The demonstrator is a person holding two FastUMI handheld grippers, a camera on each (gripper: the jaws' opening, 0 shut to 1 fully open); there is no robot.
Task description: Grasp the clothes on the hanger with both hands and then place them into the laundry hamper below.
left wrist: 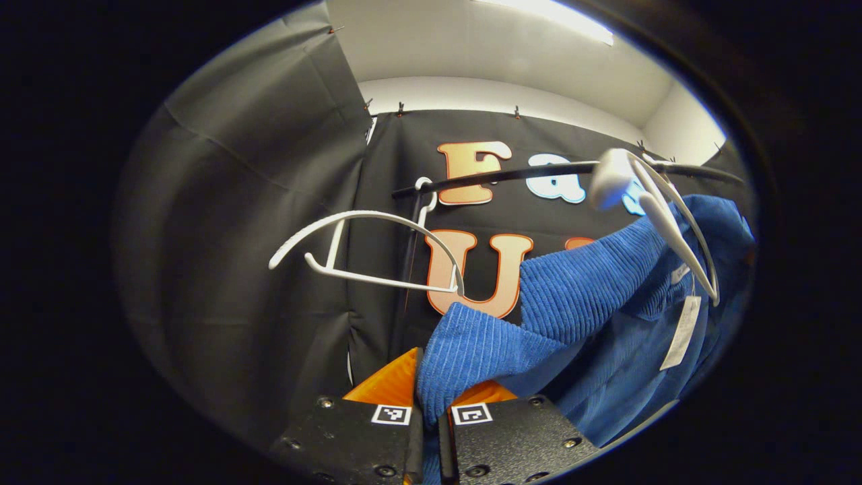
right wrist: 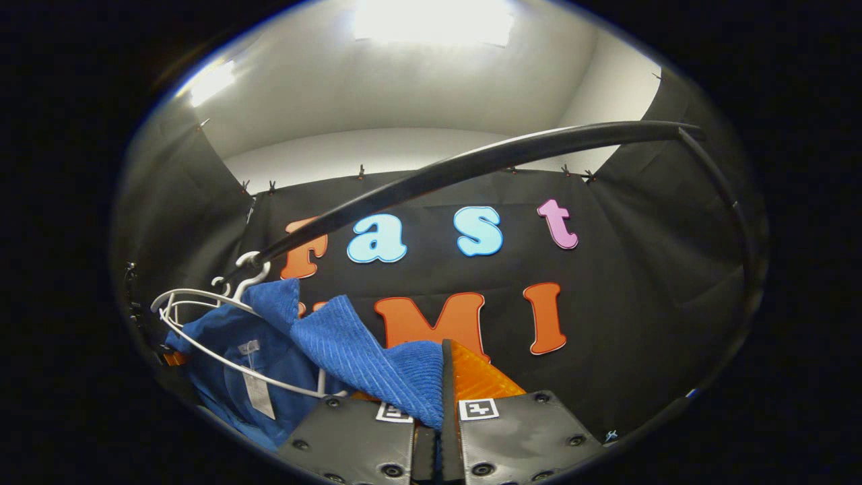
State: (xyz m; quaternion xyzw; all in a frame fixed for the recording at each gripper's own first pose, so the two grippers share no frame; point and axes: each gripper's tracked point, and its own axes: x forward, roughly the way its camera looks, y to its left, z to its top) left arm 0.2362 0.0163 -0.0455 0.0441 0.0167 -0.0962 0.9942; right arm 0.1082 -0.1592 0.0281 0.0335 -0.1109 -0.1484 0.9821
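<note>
Now | left claw (left wrist: 431, 411) clamps blue garment (left wrist: 579, 289) | right claw (right wrist: 438, 411) clamps its other end | garment drapes over hanger (left wrist: 673, 222) between them

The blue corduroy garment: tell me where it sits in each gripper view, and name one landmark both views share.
Left gripper view: the blue corduroy garment fills the lower right, draped over a white hanger, one corner running down between the left gripper fingers.
Right gripper view: it lies lower left, one fold pinched in the right gripper.
Shared landmark: the black rail overhead.
</note>
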